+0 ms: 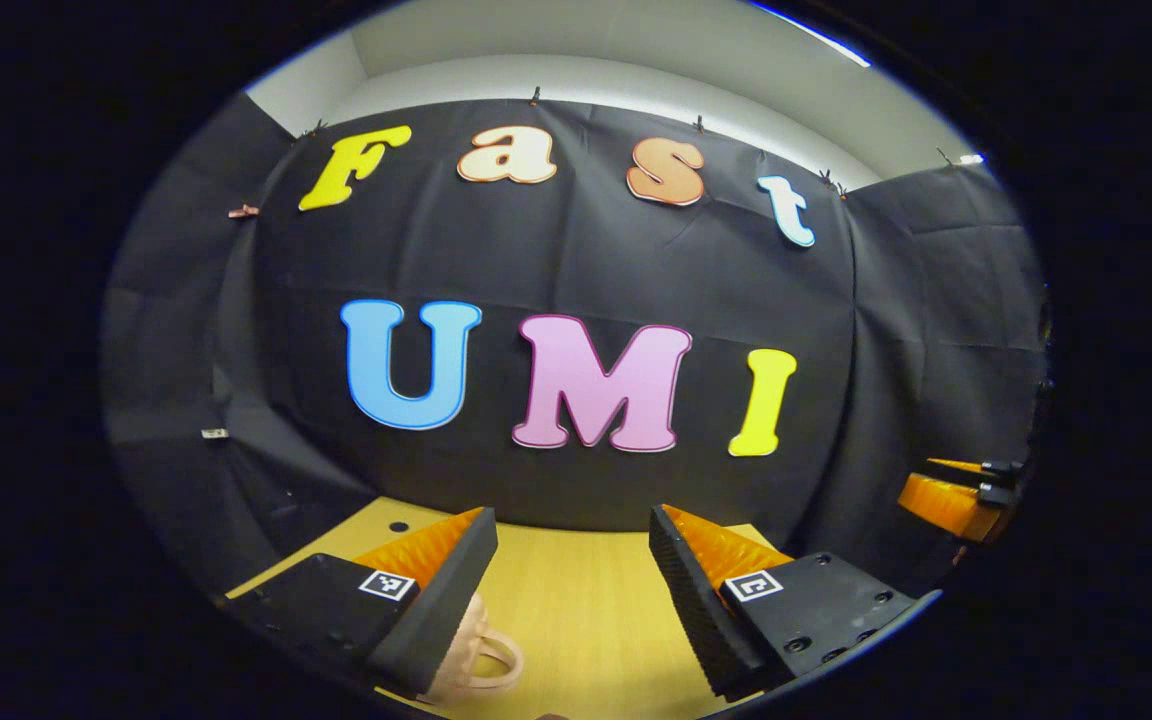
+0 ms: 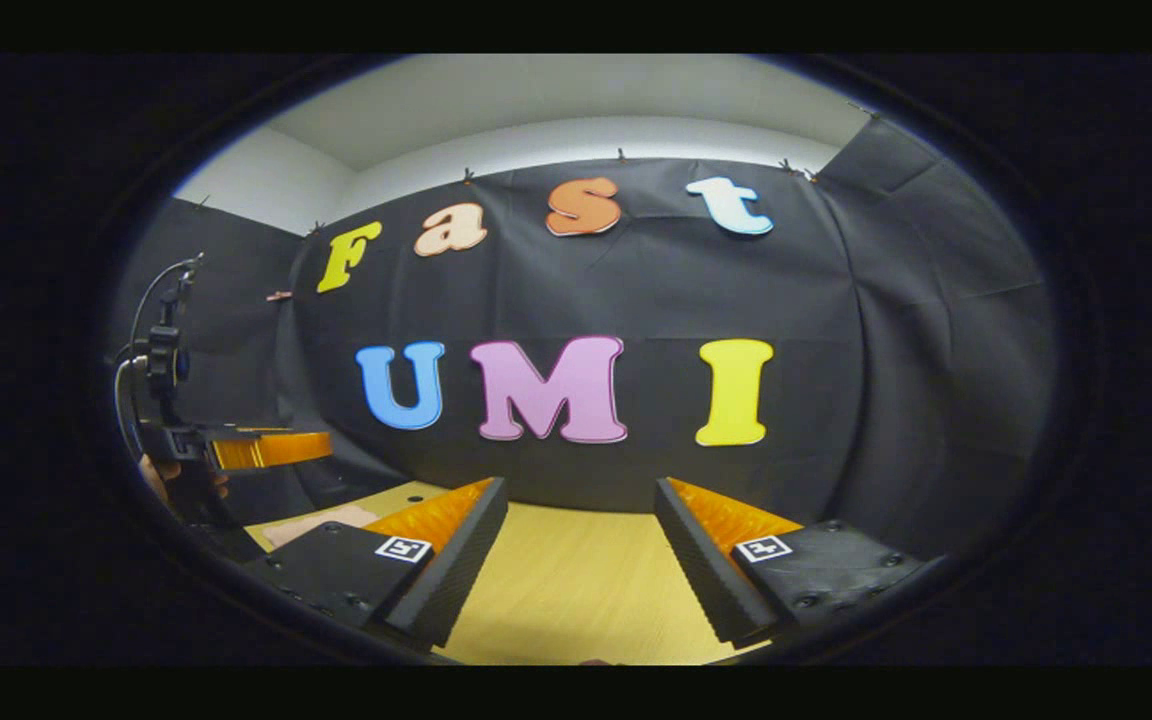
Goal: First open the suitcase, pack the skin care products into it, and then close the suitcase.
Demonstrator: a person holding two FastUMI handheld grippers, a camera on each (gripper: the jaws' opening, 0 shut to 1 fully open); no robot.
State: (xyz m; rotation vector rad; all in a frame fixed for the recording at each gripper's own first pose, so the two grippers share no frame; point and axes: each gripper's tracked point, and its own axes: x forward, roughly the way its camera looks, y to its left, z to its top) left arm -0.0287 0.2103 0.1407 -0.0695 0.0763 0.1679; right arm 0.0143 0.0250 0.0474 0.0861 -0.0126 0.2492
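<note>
Black cloth wall behind a wooden table (image 1: 586, 600), both grippers held level above it, pointing at the wall. Left gripper (image 1: 573, 575): fingers spread wide, nothing between them. Right gripper (image 2: 581, 560): same, spread, gap bare down to the tabletop. In the left gripper view a pale pink object with a loop handle (image 1: 476, 655) sits just under and partly behind the left finger; my guess is it's the suitcase or its handle, but the finger and the lower edge cut most of it off, so can't confirm, and can't tell if it's open or closed. In the right gripper view a pinkish flat patch (image 2: 311, 522) lies on the table just outside the left finger, below the other gripper; likely the same item, too small to be sure. Skin care products: can't make out any from these angles. Judgement: task looks at the start, with nothing gripped, opening, packing and closing all still to do. Near part of the table is hidden below both cameras.
</note>
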